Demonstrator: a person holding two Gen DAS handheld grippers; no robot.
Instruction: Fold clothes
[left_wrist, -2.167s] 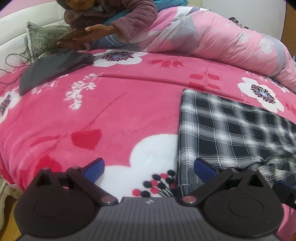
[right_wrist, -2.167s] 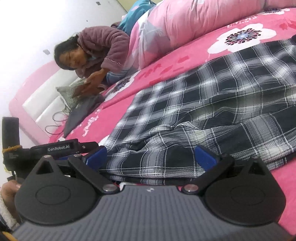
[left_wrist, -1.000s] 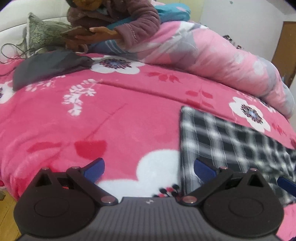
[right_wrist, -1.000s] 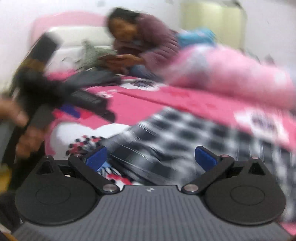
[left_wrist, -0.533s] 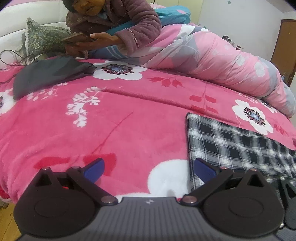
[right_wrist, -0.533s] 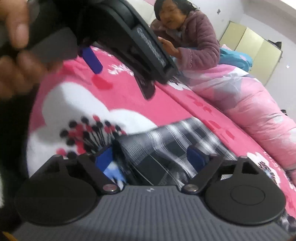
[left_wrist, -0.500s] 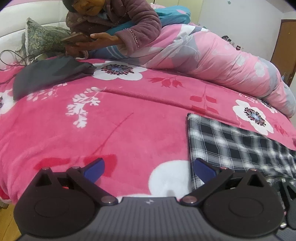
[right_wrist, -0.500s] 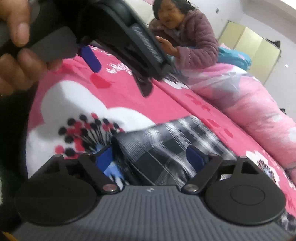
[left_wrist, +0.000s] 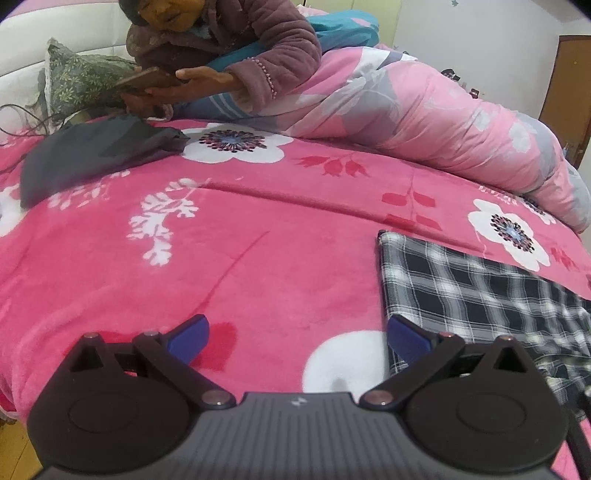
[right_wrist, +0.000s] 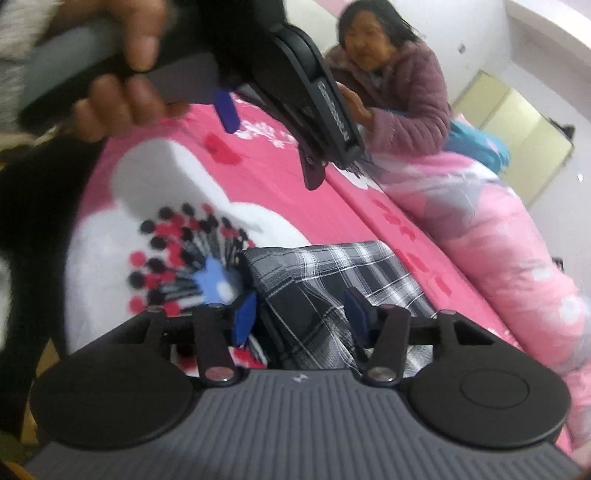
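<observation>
A black-and-white plaid garment (left_wrist: 480, 295) lies on the pink flowered blanket (left_wrist: 258, 240), at the right of the left wrist view. My left gripper (left_wrist: 295, 338) is open and empty, hovering above the blanket just left of the garment's edge. In the right wrist view the garment's near corner (right_wrist: 314, 288) is bunched up between my right gripper's fingers (right_wrist: 301, 317), which stand partly closed around the cloth. The left gripper also shows in the right wrist view (right_wrist: 266, 122), held in a hand above the blanket.
A person in a purple jacket (left_wrist: 221, 48) leans on a rolled pink quilt (left_wrist: 443, 122) at the far side of the bed. A dark grey cloth (left_wrist: 92, 155) and a green pillow (left_wrist: 77, 81) lie at the far left.
My right gripper has swung round to the garment's near corner and its fingers have narrowed around the cloth. My left gripper has risen slightly, still open.
</observation>
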